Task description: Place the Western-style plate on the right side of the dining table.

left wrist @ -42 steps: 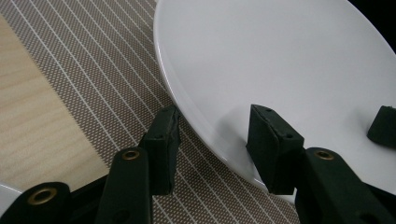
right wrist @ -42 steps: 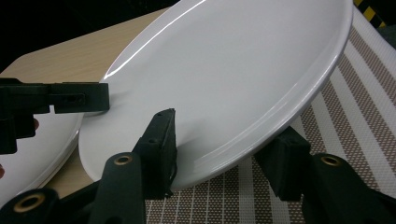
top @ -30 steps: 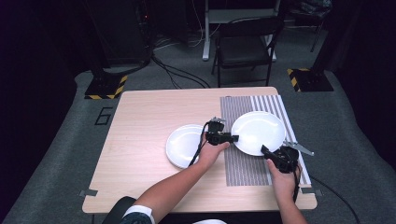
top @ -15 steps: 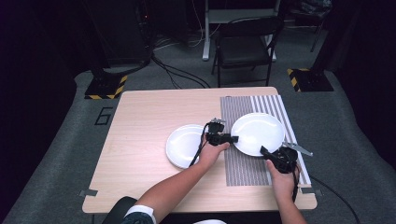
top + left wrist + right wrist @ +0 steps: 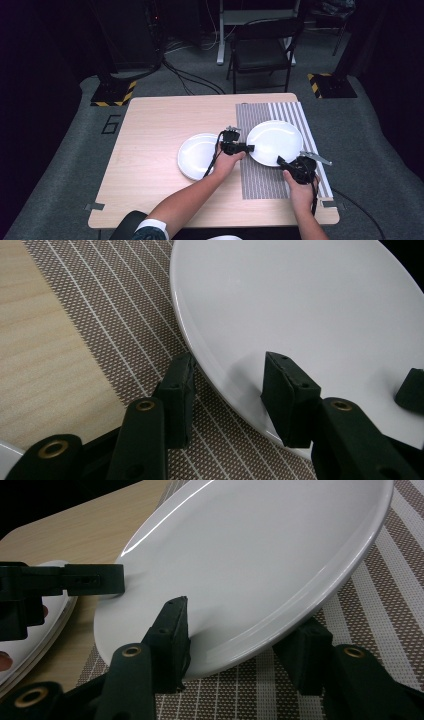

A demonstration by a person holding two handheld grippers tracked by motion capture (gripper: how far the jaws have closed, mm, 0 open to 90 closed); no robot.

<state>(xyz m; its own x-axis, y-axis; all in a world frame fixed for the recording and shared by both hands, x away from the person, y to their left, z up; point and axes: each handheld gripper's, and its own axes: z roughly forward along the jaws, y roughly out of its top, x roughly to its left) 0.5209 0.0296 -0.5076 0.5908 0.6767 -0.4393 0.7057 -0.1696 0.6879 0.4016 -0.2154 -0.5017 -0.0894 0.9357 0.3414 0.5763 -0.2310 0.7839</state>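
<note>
A white plate hangs tilted just above a brown striped placemat, held from two sides. My left gripper is shut on its left rim: in the left gripper view one jaw sits under the rim and the other lies on the plate. My right gripper is shut on the near rim; in the right gripper view its jaws pinch the plate, and the left gripper rests on the far rim. A second white plate lies flat on the wooden table, left of the mat.
The placemat covers the table's right part, up to its right edge. The second plate lies close to the held plate's left rim. A black chair stands on the floor beyond the table's far edge.
</note>
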